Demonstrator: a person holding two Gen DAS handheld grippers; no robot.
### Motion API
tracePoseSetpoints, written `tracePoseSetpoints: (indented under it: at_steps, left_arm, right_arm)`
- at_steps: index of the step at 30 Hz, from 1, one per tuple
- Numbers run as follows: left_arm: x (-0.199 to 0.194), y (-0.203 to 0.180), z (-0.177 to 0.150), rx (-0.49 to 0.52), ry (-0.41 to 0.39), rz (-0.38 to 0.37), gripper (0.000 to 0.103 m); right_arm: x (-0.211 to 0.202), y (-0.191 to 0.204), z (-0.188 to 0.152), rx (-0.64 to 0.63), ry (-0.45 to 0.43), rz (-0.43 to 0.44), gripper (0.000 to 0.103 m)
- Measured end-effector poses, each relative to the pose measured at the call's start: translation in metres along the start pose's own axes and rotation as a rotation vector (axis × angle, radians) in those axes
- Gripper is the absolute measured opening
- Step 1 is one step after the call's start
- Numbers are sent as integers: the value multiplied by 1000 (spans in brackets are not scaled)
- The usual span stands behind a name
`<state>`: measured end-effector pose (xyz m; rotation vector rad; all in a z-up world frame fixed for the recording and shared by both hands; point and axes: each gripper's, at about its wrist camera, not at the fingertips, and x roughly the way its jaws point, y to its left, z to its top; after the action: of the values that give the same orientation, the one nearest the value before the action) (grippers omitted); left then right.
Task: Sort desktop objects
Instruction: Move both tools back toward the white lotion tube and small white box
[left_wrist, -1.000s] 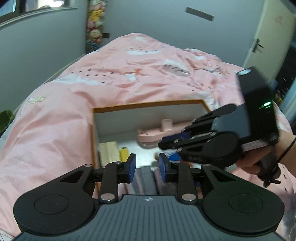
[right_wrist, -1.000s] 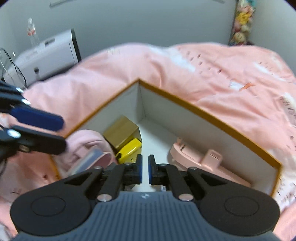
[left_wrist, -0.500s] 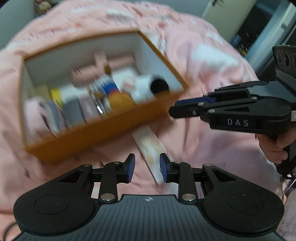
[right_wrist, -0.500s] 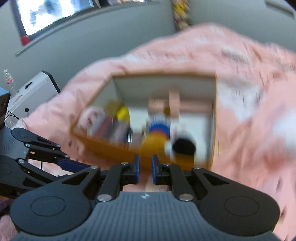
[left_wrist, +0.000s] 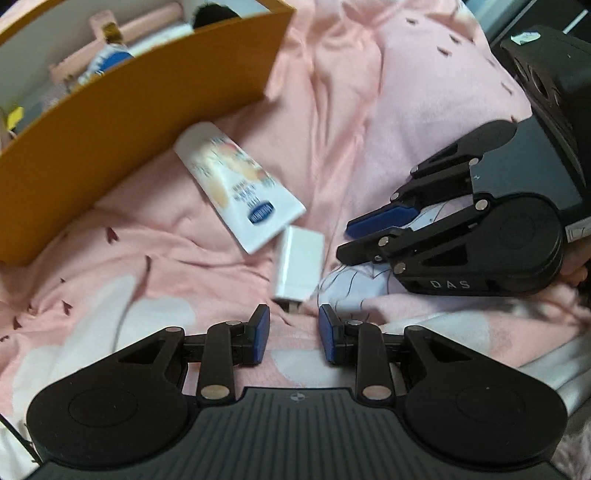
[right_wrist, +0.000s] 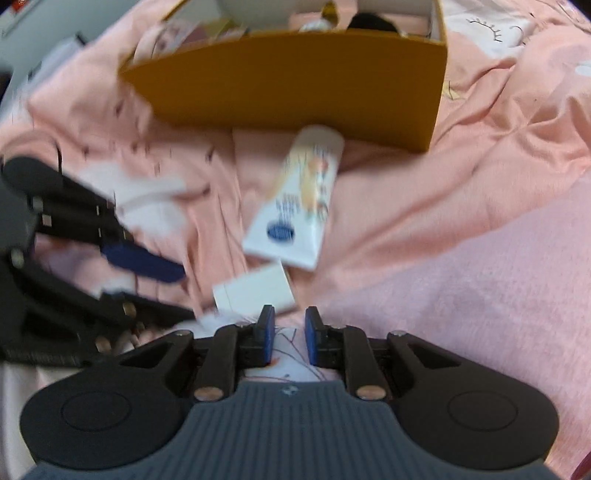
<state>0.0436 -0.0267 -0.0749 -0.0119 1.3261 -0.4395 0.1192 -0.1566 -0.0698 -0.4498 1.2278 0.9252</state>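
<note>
A white cream tube (left_wrist: 240, 184) (right_wrist: 299, 206) lies on the pink bedspread, its far end against the orange box (left_wrist: 147, 96) (right_wrist: 295, 85). Just below the tube's crimped end lies a white charger block (left_wrist: 299, 266) (right_wrist: 255, 290). My left gripper (left_wrist: 293, 334) (right_wrist: 186, 291) points down at the bed, open and empty, with the charger just ahead of its tips. My right gripper (right_wrist: 290, 332) (left_wrist: 345, 242) hovers to the right of the charger. Its jaws are opening with nothing between them.
The orange box holds several items, among them a pink holder (left_wrist: 122, 33) and a dark round thing (left_wrist: 214, 16). Creased pink bedding (right_wrist: 461, 221) spreads all around. A hand (left_wrist: 574, 271) holds the right gripper at the right edge.
Both grippers swung down from over the box's inside to the bedspread in front of it. The tube and charger came into view. The right jaws widened from nearly shut.
</note>
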Motion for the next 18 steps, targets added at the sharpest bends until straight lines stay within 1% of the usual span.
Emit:
tracePoseSetpoints:
  at_steps: [4, 6, 8, 9, 10, 11, 12, 13, 14, 16, 18]
  left_arm:
    - [11, -13, -10, 56, 28, -5, 32]
    - [12, -8, -10, 30, 29, -12, 32]
    - [13, -3, -10, -2, 32, -22, 32]
    - [14, -3, -11, -4, 30, -21, 32]
    - [13, -3, -11, -1, 28, -16, 32]
    - [12, -5, -12, 2, 25, -11, 32]
    - [12, -5, -12, 3, 23, -7, 32]
    - [11, -6, -14, 1, 22, -4, 32]
    - [11, -5, -14, -4, 20, -2, 32]
    - [7, -2, -15, -19, 10, -1, 32]
    - [2, 6, -14, -47, 1, -1, 34]
  right_arm:
    - [7, 8, -8, -105, 50, -23, 19]
    - [8, 5, -5, -92, 61, -14, 19]
    - [6, -4, -1, -7, 45, 17, 23]
    - [5, -11, 0, 60, 30, 42, 32]
    - [4, -17, 2, 134, 13, 83, 45]
    - [3, -21, 3, 198, -6, 121, 51]
    - [1, -24, 3, 251, -22, 155, 63]
    - [1, -23, 4, 287, -33, 180, 70]
    - [3, -21, 5, 302, -36, 182, 70]
    - [7, -16, 5, 333, -33, 143, 70]
    - [12, -16, 6, 362, -22, 143, 69]
